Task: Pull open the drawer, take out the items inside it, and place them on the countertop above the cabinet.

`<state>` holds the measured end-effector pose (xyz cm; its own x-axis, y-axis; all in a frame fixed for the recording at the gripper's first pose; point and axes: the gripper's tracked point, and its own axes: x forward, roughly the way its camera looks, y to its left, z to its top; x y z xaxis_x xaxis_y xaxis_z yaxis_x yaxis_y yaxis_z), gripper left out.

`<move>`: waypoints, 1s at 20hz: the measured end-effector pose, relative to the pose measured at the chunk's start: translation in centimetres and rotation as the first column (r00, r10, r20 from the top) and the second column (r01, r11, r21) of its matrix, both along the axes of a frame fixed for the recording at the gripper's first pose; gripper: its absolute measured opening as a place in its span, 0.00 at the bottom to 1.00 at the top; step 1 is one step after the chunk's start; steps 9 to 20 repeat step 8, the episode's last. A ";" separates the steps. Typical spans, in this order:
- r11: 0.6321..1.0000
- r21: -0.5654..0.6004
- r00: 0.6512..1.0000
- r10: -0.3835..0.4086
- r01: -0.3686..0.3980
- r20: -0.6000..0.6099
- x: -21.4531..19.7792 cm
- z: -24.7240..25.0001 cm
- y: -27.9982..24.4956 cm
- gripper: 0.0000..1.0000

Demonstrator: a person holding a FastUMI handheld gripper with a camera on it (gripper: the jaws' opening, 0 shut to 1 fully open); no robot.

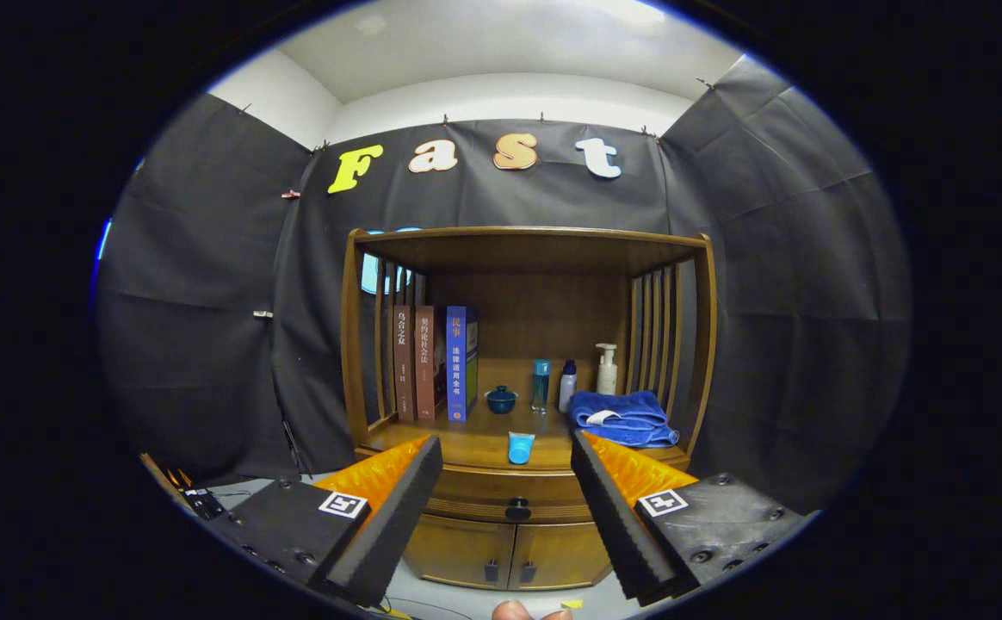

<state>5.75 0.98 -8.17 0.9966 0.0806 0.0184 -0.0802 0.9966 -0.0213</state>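
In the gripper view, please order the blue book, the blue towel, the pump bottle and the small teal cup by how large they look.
1. Blue towel and blue book: look alike in area, so unranked.
2. Pump bottle.
3. Teal cup.

All sit on the same shelf at similar depth. The open claw is still short of the cabinet.

Spines: 乌合之众 on brown book [404,362], 民事 on blue book [461,362]; marker tags [343,505] on wide-open tool [505,441].

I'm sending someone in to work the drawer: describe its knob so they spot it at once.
Start at the wooden cabinet. Below its countertop runs the closed drawer, seen between the open gripper fingers. The knob is the single dark round one at the drawer's centre, above the two door handles.
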 end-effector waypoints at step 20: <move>1.000 -0.004 1.000 0.003 -0.003 0.001 0.1 0.0 0.2 0.99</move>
